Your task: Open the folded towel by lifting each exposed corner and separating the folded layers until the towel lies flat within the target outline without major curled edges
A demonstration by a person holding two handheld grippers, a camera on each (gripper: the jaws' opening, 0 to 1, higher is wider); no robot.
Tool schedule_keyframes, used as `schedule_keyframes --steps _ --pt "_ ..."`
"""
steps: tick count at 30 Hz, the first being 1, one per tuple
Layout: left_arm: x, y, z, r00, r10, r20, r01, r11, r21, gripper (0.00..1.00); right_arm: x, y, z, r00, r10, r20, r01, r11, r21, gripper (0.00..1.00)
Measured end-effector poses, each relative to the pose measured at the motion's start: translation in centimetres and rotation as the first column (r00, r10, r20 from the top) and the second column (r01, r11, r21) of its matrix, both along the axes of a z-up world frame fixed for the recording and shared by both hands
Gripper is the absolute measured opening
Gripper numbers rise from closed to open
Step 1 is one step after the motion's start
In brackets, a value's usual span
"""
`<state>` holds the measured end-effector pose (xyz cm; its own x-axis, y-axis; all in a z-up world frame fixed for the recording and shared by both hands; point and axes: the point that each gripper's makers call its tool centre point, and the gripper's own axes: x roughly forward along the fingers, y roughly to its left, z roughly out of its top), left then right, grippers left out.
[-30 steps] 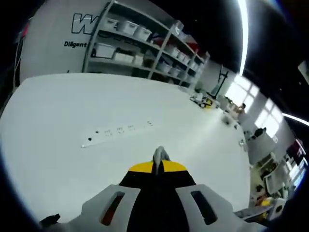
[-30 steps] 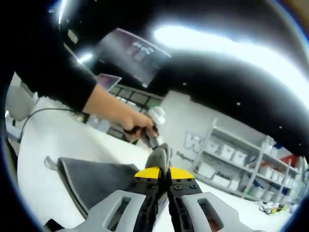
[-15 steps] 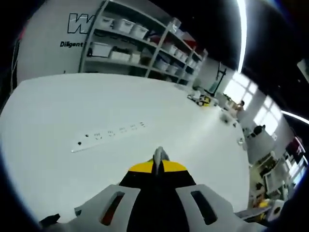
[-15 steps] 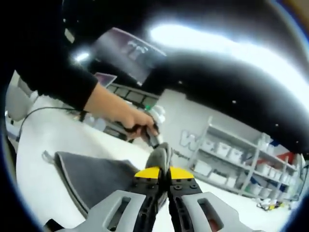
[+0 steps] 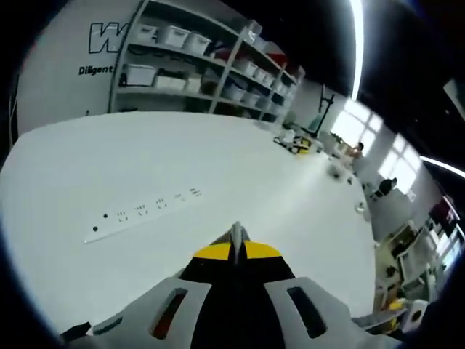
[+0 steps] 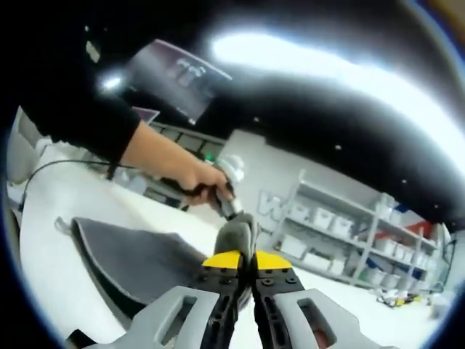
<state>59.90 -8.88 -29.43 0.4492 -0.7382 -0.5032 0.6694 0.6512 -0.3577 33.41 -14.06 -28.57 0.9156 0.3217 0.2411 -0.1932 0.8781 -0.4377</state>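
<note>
right gripper (image 6: 245,256) jaws clamp towel (image 6: 138,258) corner, lifted off table (image 6: 43,283) to peel 1 layer | left gripper (image 5: 237,243) jaws pinch grey cloth (likely another corner) | hand (image 6: 185,178) steadies

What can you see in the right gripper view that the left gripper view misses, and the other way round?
The right gripper view has the grey towel, lifted off the table with a bunched corner pinched in the right gripper, plus a person's hand in a dark sleeve holding the other tool.

The left gripper view has the left gripper with its jaws together over the white table, a strip of small dark marks on it, and bright windows.

Both share the white table and shelves of white bins.
</note>
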Motion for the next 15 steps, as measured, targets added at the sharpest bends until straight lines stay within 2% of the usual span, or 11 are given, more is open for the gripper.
schedule_keyframes --steps 6,15 --pt "0.3 -2.3 -0.2 1.000 -0.021 0.010 0.020 0.999 0.025 0.02 -0.4 -1.0 -0.5 1.000 -0.011 -0.004 0.011 1.000 0.007 0.00" --pt "-0.4 -6.4 -1.2 0.998 -0.056 0.000 0.056 0.997 0.061 0.02 -0.6 -4.5 -1.9 0.997 -0.066 -0.044 0.069 0.996 0.050 0.00"
